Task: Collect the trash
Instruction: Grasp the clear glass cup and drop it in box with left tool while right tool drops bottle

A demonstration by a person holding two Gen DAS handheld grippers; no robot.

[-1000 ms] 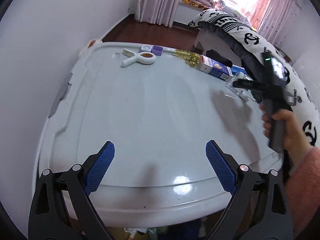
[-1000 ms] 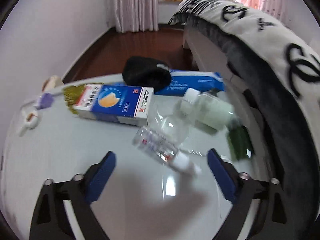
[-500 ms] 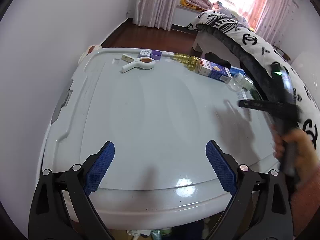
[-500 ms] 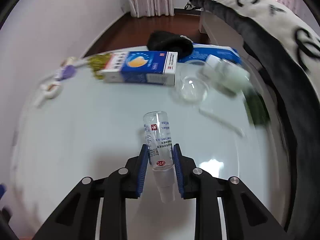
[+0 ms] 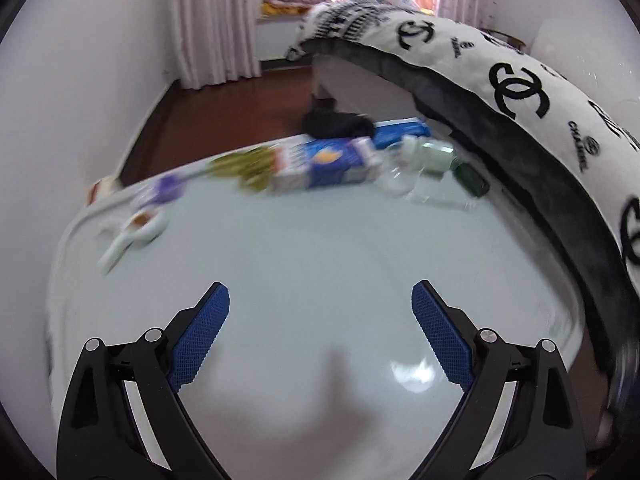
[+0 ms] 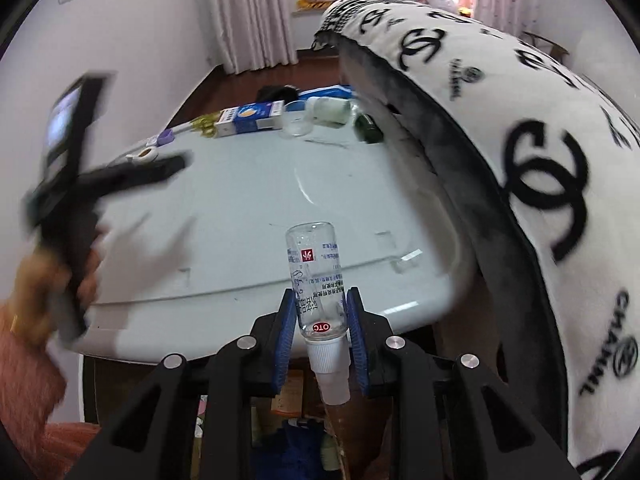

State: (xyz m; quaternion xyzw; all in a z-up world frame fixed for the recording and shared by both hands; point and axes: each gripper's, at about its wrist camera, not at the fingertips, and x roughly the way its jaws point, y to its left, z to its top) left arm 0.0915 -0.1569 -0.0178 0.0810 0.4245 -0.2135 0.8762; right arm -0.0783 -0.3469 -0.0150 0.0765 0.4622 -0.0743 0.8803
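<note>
Clearly, a small clear spray bottle [image 6: 316, 280] was clamped between the blue pads of the right gripper [image 6: 318, 334], low in the centre of the right wrist view. It was gripped near its shoulder, white nozzle toward the camera and base pointing away, so that it was carried beyond the near edge of the pale tabletop [image 6: 248, 208]. It appeared empty; nothing could be seen inside it. The fingers had just been closing, and the bottle was between them, pressed by both pads.

The left gripper [image 5: 320, 336] was held with its fingers wide apart and nothing between them, low in the left wrist view, over a bare stretch of tabletop. It was judged to be kept free for the next piece of trash.

The remaining items were gathered along the far edge of the tabletop, in the upper middle of the left wrist view, probably because the bed [image 5: 520, 92] with its patterned blanket ran beside them. A blue and white carton [image 5: 324, 164] lay on its side, closed, its contents hidden. Just right of it a white-capped bottle [image 5: 428, 156] with a pale green tint lay tipped, and a small dark green bottle [image 5: 472, 180] lay beside that. A clear round cup [image 6: 296, 124] seemed empty. No trash bin was in view.
</note>
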